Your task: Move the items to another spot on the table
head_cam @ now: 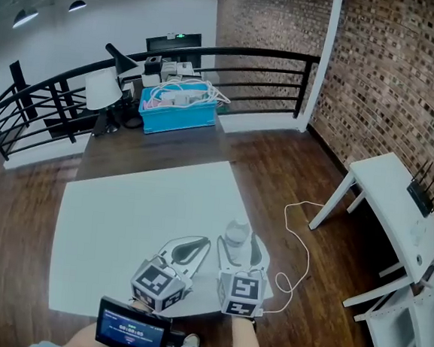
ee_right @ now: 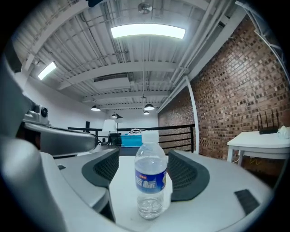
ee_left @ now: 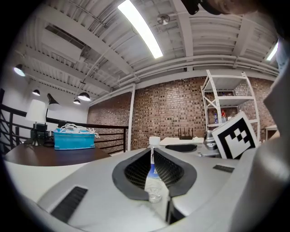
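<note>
A clear water bottle [head_cam: 236, 235] with a white cap and blue label stands upright on the white table [head_cam: 123, 214], near its front right corner. My right gripper [head_cam: 238, 243] is open around it. In the right gripper view the bottle [ee_right: 150, 181] stands between the two dark pads [ee_right: 190, 174], with a gap on each side. My left gripper [head_cam: 199, 244] lies just left of the bottle, its jaws shut with nothing in them. In the left gripper view a sliver of the bottle [ee_left: 154, 174] shows beyond the closed tips.
Behind the white table is a dark table with a blue bin [head_cam: 179, 109] of white cables and a lamp [head_cam: 104, 87], backed by a black railing [head_cam: 235, 53]. A white side table [head_cam: 396, 200] stands at right. A white cord [head_cam: 302, 237] lies on the wooden floor.
</note>
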The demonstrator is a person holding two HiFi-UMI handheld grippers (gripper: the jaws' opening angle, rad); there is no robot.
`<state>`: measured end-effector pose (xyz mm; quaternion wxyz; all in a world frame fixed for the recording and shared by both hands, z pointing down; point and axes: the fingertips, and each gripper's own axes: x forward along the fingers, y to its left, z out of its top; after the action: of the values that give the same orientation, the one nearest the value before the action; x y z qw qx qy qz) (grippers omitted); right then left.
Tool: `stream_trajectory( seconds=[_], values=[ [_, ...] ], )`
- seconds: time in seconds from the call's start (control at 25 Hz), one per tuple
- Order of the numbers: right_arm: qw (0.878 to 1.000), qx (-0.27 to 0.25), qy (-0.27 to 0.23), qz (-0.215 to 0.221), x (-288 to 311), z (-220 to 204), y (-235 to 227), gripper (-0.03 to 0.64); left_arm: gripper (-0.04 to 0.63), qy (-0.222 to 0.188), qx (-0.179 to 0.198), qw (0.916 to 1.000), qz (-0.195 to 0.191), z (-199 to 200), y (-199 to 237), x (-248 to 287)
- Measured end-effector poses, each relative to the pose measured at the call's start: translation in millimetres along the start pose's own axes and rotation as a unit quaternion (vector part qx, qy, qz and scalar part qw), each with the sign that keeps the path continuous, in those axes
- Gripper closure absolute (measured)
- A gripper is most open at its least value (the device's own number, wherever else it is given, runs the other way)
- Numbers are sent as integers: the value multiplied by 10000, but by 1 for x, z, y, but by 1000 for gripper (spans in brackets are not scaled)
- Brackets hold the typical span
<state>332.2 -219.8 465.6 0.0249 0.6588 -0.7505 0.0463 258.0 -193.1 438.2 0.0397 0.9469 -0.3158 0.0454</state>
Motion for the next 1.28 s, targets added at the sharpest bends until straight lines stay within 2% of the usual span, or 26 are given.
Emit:
stream_trajectory(
  seconds=[0.08,0.52,0.8,0.96,1.12,1.28],
  values=[
    [9999,15,128,14,6,-9,-2,250,568,32,-11,10000,33,-2,3,-1],
    [9979,229,597,62,42,-59,-12,250,568,173,-4,9998,136,-12,16,-3],
    [9967,156,791,10,51,-80,-15,250,568,260,-33,9994,210,-16,23,-3],
    [9955,153,927,118,57,-93,-14,252,568,257,45,9991,321,-24,34,-4],
    [9957,49,923,100,58,-101,-12,312,568,294,-27,9991,312,-22,34,-6],
    [9961,44,882,65,59,-100,-13,325,568,280,-24,9990,338,-20,38,-8]
  ],
)
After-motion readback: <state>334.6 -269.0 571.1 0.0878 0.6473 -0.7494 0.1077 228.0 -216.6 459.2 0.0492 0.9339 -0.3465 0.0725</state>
